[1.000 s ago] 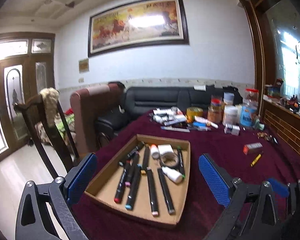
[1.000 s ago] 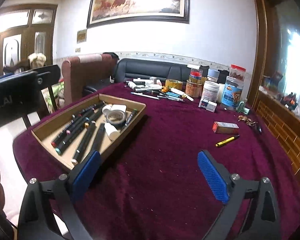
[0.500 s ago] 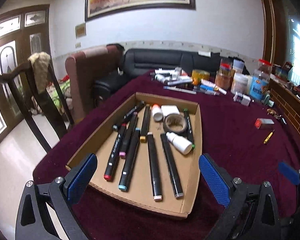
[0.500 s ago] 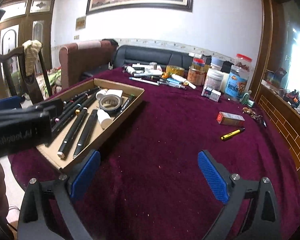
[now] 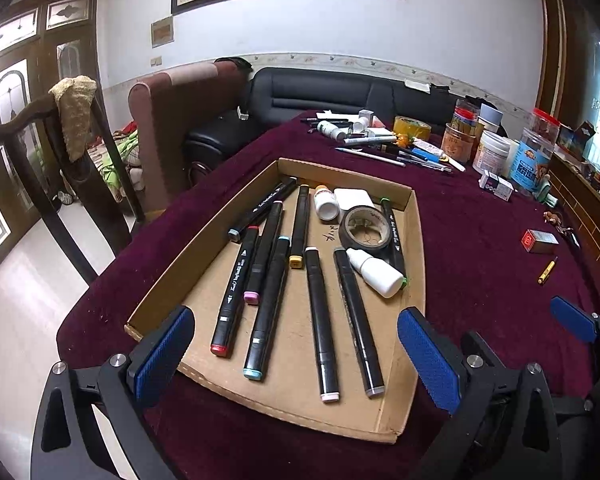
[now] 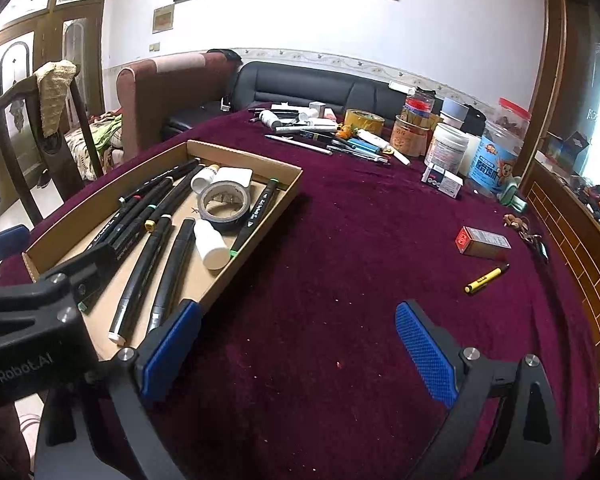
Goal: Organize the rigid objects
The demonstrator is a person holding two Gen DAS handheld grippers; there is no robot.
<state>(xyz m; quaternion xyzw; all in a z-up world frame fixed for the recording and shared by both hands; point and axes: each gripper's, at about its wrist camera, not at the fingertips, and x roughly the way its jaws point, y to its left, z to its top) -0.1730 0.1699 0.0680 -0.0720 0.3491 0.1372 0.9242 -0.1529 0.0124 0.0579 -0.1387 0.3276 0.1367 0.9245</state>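
Maroon-clothed desk (image 5: 480, 240), cardboard tray (image 5: 416, 240) of markers (image 5: 320, 320) just ahead between left gripper (image 5: 292, 354) wide jaws, right gripper (image 6: 298, 354) jaws wide, empty, tray's near corner hidden.

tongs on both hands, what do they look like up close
Both the left tongs and right tongs are black frames with silver bolts and blue textured pads. White lettering ending in Robot.AI marks the left body in the right wrist view.
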